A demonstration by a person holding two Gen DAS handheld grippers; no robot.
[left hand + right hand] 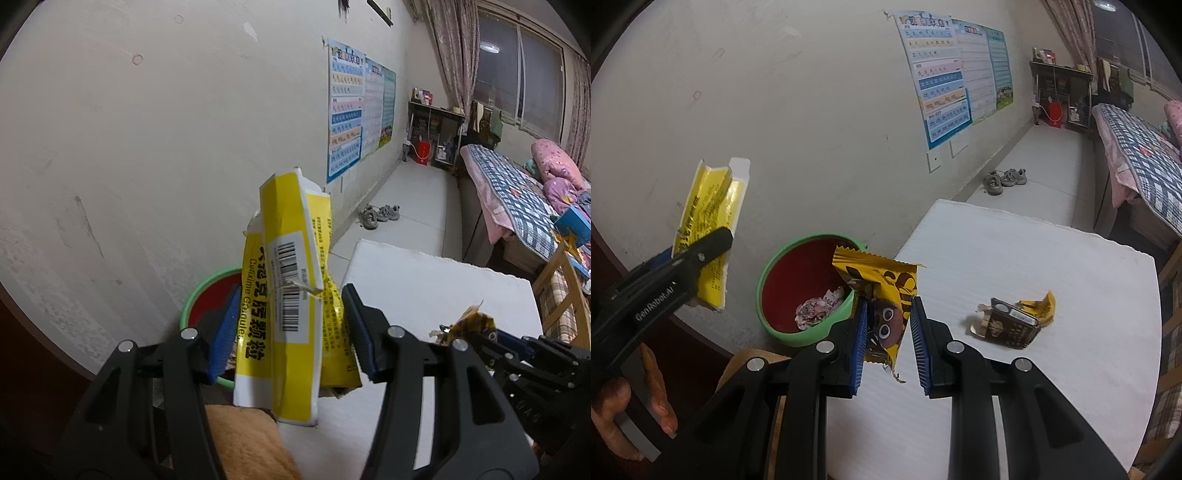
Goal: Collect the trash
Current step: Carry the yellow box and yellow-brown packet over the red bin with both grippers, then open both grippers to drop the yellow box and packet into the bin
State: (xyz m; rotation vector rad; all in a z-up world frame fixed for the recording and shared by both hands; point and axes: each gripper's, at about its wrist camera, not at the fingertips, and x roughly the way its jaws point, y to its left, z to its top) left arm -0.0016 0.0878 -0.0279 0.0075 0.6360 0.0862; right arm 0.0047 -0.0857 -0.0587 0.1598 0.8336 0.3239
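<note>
In the left wrist view my left gripper (291,288) is shut on a flattened yellow and white medicine box (291,258), held upright in the air. The same box (709,206) shows at the left of the right wrist view, above and left of a green bin (764,280) with a red inside. My right gripper (890,301) is shut on a yellow snack wrapper (886,284) with a cookie face, right beside the bin's rim. Crumpled paper (816,306) lies in the bin. A crushed brown carton with a yellow scrap (1012,325) lies on the white table (1052,258).
The bin (194,299) stands against the wall off the table's left corner. A person's hand (613,410) holds the left gripper's handle. Shoes (1004,179) lie on the floor beyond. A bed (1137,147) and a wooden chair (557,280) stand at the right.
</note>
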